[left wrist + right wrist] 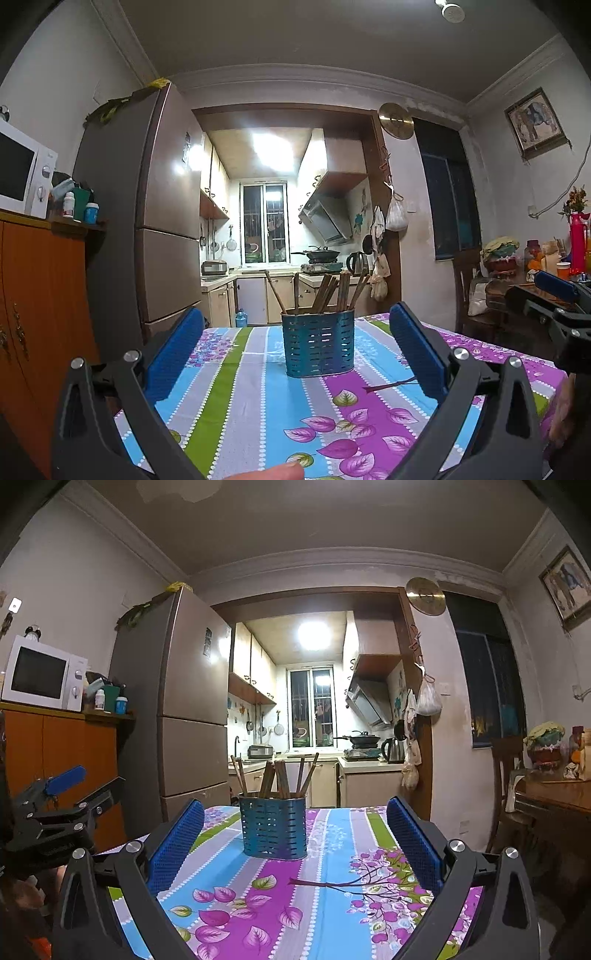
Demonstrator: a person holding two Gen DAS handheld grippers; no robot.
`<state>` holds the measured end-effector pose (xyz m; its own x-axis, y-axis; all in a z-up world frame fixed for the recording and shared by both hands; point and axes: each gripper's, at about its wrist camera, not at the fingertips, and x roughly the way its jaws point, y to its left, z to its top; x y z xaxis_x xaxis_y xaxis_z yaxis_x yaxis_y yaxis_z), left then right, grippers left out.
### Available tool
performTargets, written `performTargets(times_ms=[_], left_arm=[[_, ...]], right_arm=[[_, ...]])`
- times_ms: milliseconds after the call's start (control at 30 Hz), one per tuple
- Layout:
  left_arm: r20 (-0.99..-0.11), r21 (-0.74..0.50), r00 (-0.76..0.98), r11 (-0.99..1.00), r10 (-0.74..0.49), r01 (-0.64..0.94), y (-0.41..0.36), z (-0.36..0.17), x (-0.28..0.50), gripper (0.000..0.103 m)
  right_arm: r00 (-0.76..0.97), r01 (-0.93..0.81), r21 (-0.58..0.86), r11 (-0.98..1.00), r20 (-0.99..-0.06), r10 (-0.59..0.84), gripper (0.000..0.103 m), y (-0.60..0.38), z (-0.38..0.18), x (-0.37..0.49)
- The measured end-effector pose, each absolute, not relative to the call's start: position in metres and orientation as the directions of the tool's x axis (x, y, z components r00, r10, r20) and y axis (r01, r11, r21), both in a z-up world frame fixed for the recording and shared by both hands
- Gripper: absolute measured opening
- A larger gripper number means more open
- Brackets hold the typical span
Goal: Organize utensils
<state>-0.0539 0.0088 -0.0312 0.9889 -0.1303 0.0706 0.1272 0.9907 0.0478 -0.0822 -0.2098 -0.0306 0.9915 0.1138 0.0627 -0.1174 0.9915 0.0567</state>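
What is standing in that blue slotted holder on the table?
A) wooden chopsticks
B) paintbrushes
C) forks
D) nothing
A: brown wooden chopsticks stick up out of the blue slotted holder, which stands upright on the flowered tablecloth; both wrist views show them.

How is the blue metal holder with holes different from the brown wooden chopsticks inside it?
The blue slotted metal holder is wide and squat; the brown wooden chopsticks are thin and long. The holder stands straight on the flowery tablecloth; the chopsticks lean different ways. The holder is one piece; the chopsticks are many. Neither is touched by a gripper.
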Motion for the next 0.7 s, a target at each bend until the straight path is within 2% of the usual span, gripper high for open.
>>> performTargets(times_ms=[700], left_arm=[[0.018, 0.039, 0.993, 0.992, -0.117, 0.117, 0.0009, -0.03, -0.0468, 0.097]], right_arm=[[0.993, -0.113, 0.062, 0.992, 0.028, 0.112, 0.098, -0.2098, -0.0301, -0.0829]])
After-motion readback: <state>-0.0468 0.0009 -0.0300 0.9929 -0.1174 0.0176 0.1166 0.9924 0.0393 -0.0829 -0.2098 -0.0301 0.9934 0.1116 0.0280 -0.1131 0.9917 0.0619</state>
